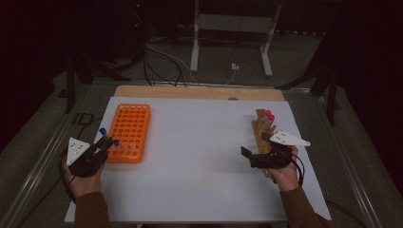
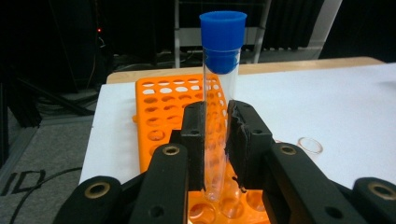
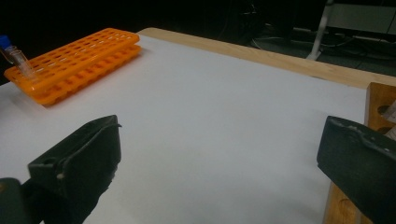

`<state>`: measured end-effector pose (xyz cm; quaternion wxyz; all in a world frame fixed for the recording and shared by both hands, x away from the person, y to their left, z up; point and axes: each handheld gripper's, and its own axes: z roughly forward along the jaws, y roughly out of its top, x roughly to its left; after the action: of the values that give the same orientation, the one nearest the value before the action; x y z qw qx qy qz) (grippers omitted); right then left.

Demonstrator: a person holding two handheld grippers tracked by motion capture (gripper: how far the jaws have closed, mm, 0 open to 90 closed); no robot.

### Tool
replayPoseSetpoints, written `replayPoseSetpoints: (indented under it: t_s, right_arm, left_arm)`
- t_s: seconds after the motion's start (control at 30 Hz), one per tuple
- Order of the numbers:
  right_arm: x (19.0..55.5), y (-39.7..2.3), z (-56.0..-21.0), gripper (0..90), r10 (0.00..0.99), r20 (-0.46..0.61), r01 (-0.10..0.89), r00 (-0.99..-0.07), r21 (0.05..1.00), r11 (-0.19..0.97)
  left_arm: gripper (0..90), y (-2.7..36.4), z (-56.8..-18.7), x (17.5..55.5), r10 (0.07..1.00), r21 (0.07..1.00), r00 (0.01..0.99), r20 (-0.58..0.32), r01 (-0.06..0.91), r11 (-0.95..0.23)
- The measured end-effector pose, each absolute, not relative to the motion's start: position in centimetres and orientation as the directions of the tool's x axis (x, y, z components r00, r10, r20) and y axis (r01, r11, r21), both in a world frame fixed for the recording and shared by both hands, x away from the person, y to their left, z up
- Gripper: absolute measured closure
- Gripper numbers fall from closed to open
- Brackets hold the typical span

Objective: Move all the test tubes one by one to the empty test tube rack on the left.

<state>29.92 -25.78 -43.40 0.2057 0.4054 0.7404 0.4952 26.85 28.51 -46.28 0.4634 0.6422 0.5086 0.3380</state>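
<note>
Tube: clear test tube (image 2: 219,116) with a blue cap (image 2: 222,39), upright, its bottom end down at the near holes of the orange rack (image 2: 161,100).
Left gripper (image 2: 215,135): fingers (image 2: 194,135) clamped on the tube's glass from both sides.
Rack: by the tabletop's (image 1: 199,156) left edge; a capless tube (image 2: 310,145) stands at its near end.
Right gripper (image 3: 219,158): fingers (image 3: 84,158) spread wide, nothing between them, over the bare tabletop.
Wooden rack (image 1: 263,130): near the right edge, red-capped tubes (image 1: 269,115) at its far end.
</note>
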Motion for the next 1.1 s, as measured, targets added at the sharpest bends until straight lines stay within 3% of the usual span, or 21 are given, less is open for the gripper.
replayPoseSetpoints:
  t_s: [0.37, 0.6, 1.1]
  right_arm:
    - [29.9, -25.7, -43.4, 0.0, 0.802, 0.1, 0.398, -0.589, 0.899, 0.181]
    - [29.9, -25.7, -43.4, 0.0, 0.802, 0.099, 0.398, -0.589, 0.899, 0.182]
    - [29.9, -25.7, -43.4, 0.0, 0.801, 0.099, 0.397, -0.59, 0.899, 0.182]
  left_arm:
    - [77.0, 28.6, -47.6, 27.1, 0.97, 0.915, 0.24, -0.028, 0.396, -0.072]
    - [77.2, 27.9, -48.4, 27.5, 0.967, 0.866, 0.256, 0.023, 0.477, -0.147]
    - [75.9, 28.1, -49.2, 27.8, 0.965, 0.823, 0.26, -0.01, 0.551, -0.14]
